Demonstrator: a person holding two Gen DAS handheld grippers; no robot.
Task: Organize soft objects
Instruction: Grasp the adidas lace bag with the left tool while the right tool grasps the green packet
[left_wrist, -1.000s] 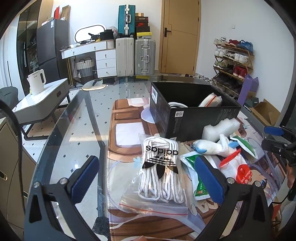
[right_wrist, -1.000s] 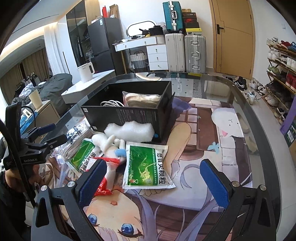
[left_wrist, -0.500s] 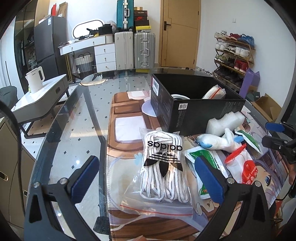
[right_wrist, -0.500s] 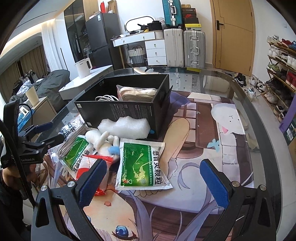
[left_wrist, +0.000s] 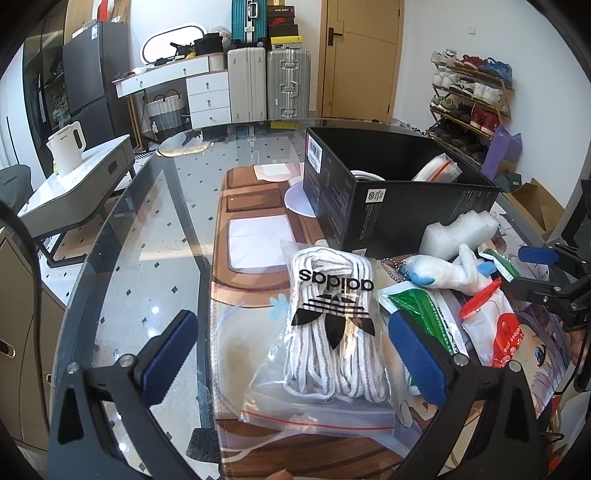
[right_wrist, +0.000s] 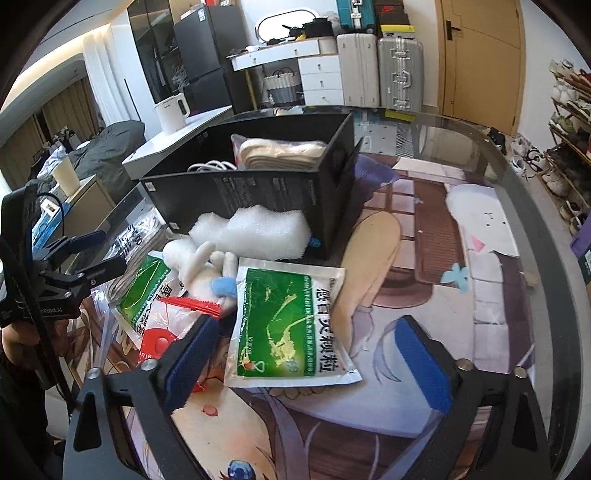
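A clear zip bag of white adidas laces (left_wrist: 332, 325) lies on the table, between the open jaws of my left gripper (left_wrist: 295, 358). A green-and-white sachet (right_wrist: 288, 325) lies between the open jaws of my right gripper (right_wrist: 306, 358). Beside them lie a white plush toy (right_wrist: 203, 266), a white foam block (right_wrist: 255, 232), a second green sachet (right_wrist: 144, 288) and a red-and-white bag (right_wrist: 166, 336). A black open box (left_wrist: 391, 195) behind them holds a cable and a bagged beige cloth (right_wrist: 280, 155).
The round glass table (left_wrist: 147, 236) carries a printed mat (right_wrist: 436, 229). The left gripper also shows in the right wrist view (right_wrist: 99, 251) at the left, and the right gripper in the left wrist view (left_wrist: 535, 269) at the right. Suitcases, a shoe rack and a door stand behind.
Both grippers have moved forward and down toward the table. The laces bag and the green sachet now sit closer between the jaws. Nothing has been taken hold of.
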